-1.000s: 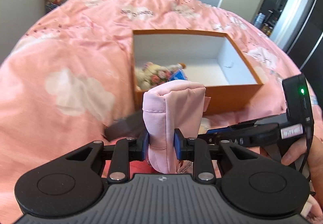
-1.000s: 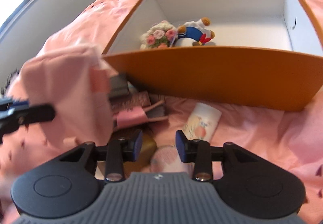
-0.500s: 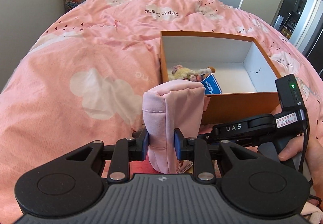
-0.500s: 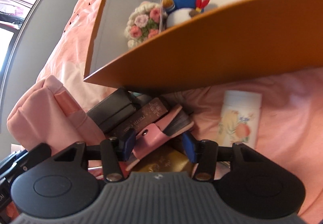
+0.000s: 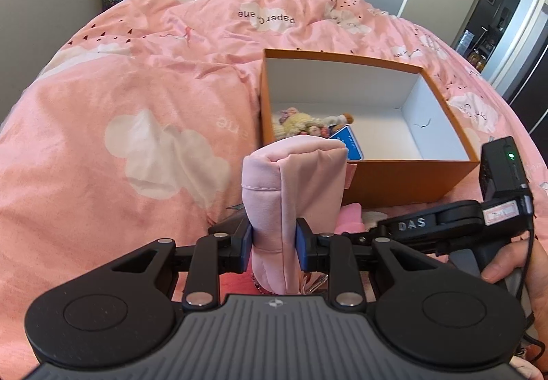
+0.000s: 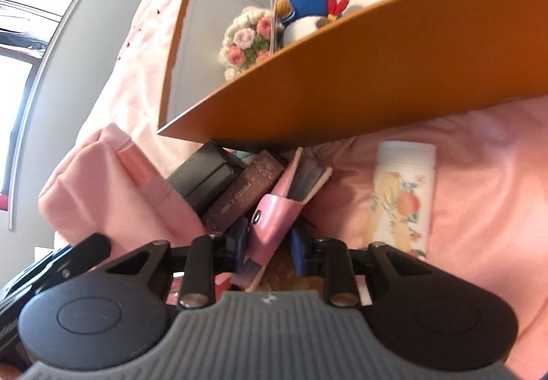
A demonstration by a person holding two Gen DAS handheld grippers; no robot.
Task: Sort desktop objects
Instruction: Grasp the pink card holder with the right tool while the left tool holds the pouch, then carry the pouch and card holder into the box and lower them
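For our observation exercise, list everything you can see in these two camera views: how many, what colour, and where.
Box: one, orange outside, white inside, on the bed.
Bedcover: one, pink with white clouds.
Crochet flower bunch: one, cream and pink, in the box.
Plush toy: one, white and blue, in the box.
Blue card: one, in the box.
Pink pouch: one, in the left gripper.
Dark cases: two or so, before the box.
Pink clip case: one, between the right jaws.
Peach-print tube: one, white, lying on the bedcover.
Left gripper: black, shut.
Right gripper: black.
Hand: one.

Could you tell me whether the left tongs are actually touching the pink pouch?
Touching. The left wrist view shows the left tongs with both blue pads pressed against the sides of the upright pink pouch, pinching the fabric with no gap on either side.
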